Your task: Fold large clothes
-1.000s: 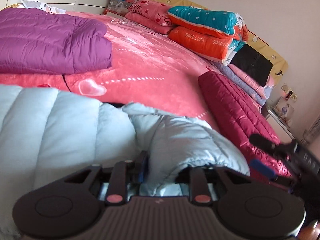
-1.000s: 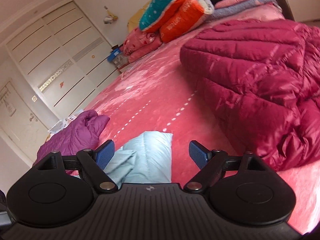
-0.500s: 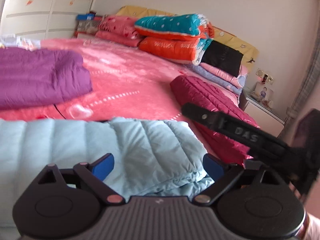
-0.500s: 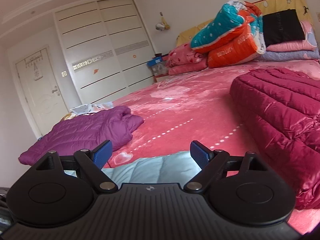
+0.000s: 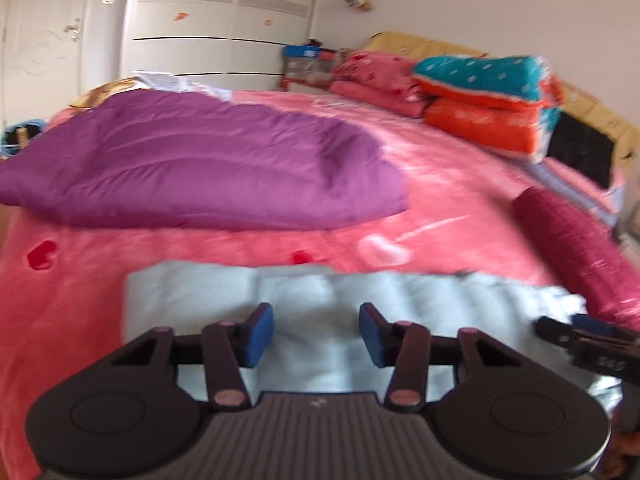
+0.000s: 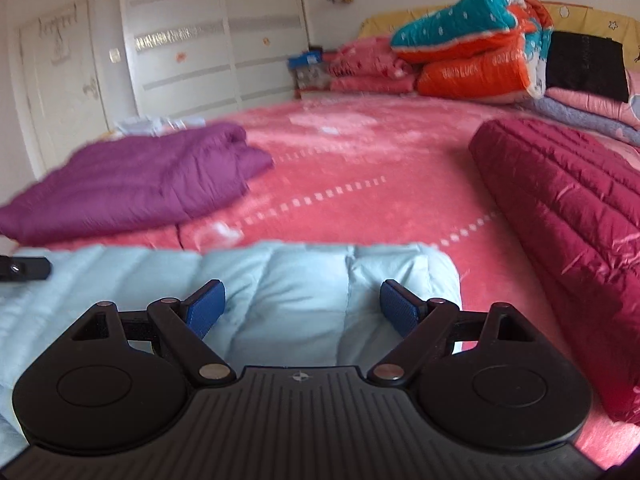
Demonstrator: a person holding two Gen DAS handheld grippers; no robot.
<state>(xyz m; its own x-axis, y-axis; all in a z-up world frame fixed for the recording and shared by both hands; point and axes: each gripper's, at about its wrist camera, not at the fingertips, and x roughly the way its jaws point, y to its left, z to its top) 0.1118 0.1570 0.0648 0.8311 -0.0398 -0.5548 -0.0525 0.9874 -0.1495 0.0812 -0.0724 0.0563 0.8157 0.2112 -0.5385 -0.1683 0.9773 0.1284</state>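
A light blue quilted down jacket (image 5: pixel 320 296) lies folded flat on the pink bed, also in the right wrist view (image 6: pixel 280 276). My left gripper (image 5: pixel 316 336) is open and empty, just above the jacket's near part. My right gripper (image 6: pixel 302 310) is open and empty over the jacket's right end. The right gripper's tip (image 5: pixel 580 340) shows at the right edge of the left wrist view. The left gripper's tip (image 6: pixel 24 268) shows at the left edge of the right wrist view.
A purple down jacket (image 5: pixel 192 168) lies behind on the left of the pink bedspread (image 5: pixel 440 184). A dark red down jacket (image 6: pixel 560 216) lies on the right. Folded quilts (image 6: pixel 472 52) are stacked by the headboard. White wardrobe doors (image 5: pixel 208 28) stand beyond the bed.
My left gripper let go of the blue jacket's fold a second ago and opened. Both grippers pulled back and swung leftward. The jacket now lies flat and folded.
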